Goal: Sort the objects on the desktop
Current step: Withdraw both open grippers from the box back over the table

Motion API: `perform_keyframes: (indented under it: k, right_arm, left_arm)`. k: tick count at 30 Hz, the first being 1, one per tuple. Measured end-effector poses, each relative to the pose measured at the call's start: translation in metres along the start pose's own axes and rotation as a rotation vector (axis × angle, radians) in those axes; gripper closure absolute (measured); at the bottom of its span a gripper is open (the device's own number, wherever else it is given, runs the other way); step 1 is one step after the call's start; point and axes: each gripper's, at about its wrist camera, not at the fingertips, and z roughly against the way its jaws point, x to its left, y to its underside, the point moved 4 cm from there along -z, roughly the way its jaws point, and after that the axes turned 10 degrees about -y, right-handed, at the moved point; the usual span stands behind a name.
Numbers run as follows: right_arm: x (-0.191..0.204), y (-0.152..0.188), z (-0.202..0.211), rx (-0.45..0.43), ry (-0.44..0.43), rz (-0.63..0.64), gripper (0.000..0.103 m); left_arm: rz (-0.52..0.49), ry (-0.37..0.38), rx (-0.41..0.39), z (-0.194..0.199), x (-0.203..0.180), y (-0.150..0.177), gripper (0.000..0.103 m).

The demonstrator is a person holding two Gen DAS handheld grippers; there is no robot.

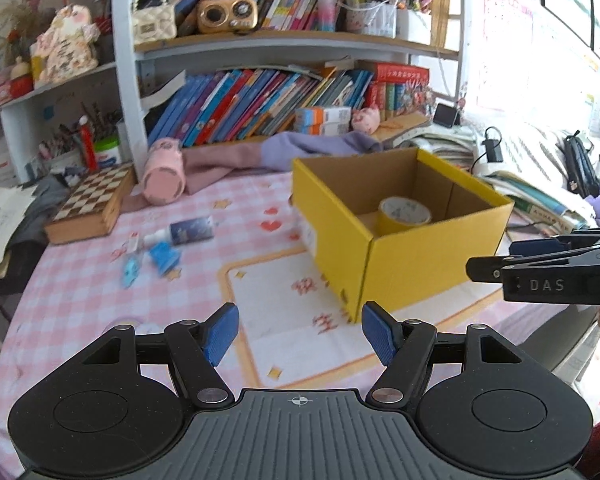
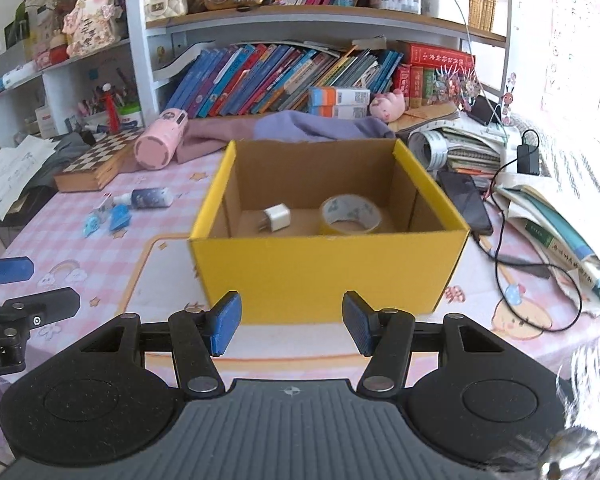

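Well, both ribbed-padded tools (left tool (image 1: 299,334), right tool (image 2: 292,328)) gape empty before the yellow cardboard box (image 2: 328,272).

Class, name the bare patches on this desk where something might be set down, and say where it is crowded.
Free: the mat left of the yellow box, and the cloth before the chessboard. Crowded: papers, phone and cable right of the box.

We see a yellow cardboard box (image 2: 328,276) with a plain brown inside, holding a yellow roll of tape (image 2: 350,216) and a white plug cube (image 2: 277,217). The bench cloth (image 2: 60,248) is pink-and-white checked. The wooden chessboard case (image 2: 94,164) shows dark and light squares. Both black tongs (image 1: 299,334) (image 2: 291,328) carry blue ribbed pads.
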Motion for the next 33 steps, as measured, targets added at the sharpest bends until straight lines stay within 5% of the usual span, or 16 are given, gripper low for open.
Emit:
perform_keyframes:
  k: [33]
  right_arm:
    - [0.129, 0.026, -0.055, 0.207, -0.221, 0.168, 0.042]
  left_arm:
    - [0.125, -0.220, 0.141, 0.012, 0.105, 0.060, 0.017]
